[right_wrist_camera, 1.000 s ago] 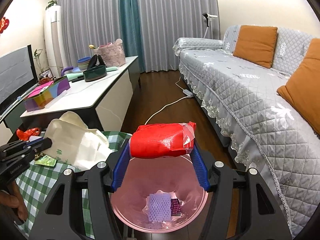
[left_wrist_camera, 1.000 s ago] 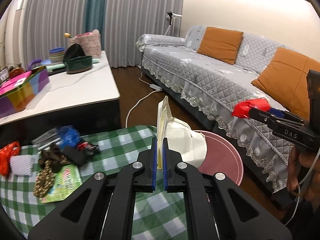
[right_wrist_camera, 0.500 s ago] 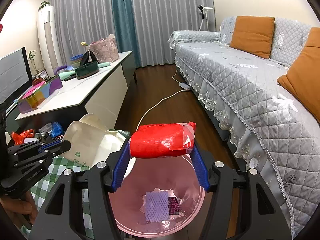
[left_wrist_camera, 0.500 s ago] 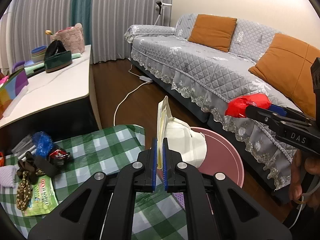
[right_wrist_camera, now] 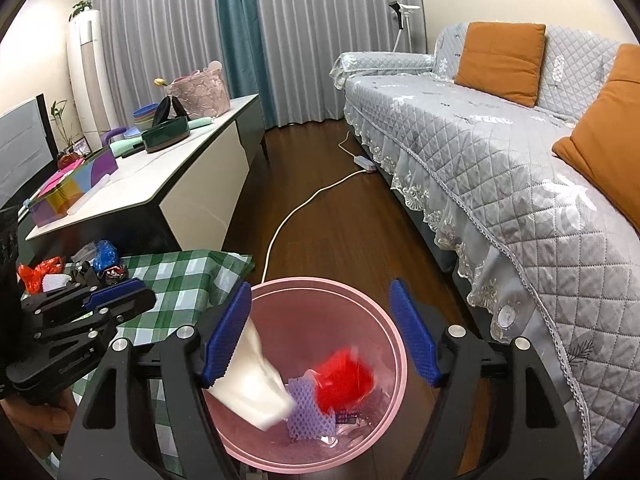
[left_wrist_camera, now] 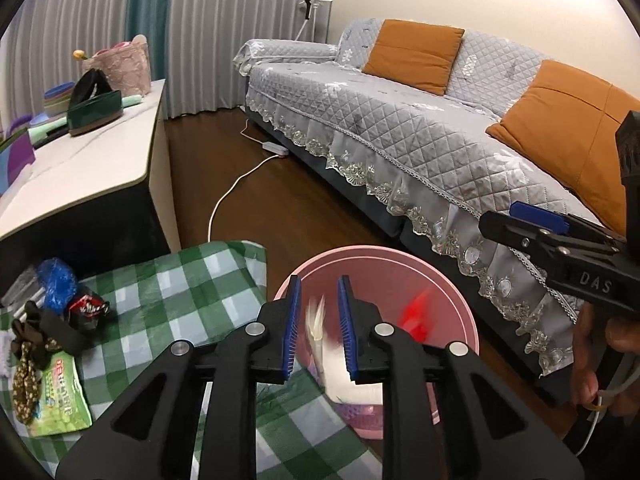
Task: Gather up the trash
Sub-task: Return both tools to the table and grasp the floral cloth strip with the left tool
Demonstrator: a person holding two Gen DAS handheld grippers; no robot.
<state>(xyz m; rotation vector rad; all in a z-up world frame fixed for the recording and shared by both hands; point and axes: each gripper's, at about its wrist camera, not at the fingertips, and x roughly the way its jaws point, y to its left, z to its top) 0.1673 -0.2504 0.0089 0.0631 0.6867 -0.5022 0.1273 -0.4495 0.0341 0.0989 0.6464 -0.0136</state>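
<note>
Grippers both wide open over pink bin (right_wrist_camera: 394,344), holding nothing. Left gripper (left_wrist_camera: 319,330) with blue pads (left_wrist_camera: 293,322) spread apart, blurry white paper bag (left_wrist_camera: 340,368) just below the gap, tipping down into the bin. Right gripper (right_wrist_camera: 322,330) with jaws far apart too, blue pads (right_wrist_camera: 412,332) on each side of the bin's mouth. White bag (right_wrist_camera: 256,388) seen from the right wrist lying slanted against the bin's inside wall, near the left pad. Red wrapper (right_wrist_camera: 344,376), blurry, deep in the bin beside a purple foam net (right_wrist_camera: 306,404). Same red wrapper (left_wrist_camera: 416,314) seen as a red smear in the left wrist view. Bin standing on dark wood floor (right_wrist_camera: 320,216), touching the edge of a green checked cloth (left_wrist_camera: 192,292). More trash on the cloth, well apart from the bin: blue crinkly bag (left_wrist_camera: 58,284), small dark red packet (left_wrist_camera: 86,308), green packet (left_wrist_camera: 60,396), spotted brown cloth strip (left_wrist_camera: 24,376). Orange scrap (right_wrist_camera: 38,274) at the far left in the right wrist view. Grey sofa (right_wrist_camera: 500,152) with orange cushions (right_wrist_camera: 500,62) on the right side. White cord (right_wrist_camera: 304,208) across the floor. White table (right_wrist_camera: 176,172) on the left side.
</note>
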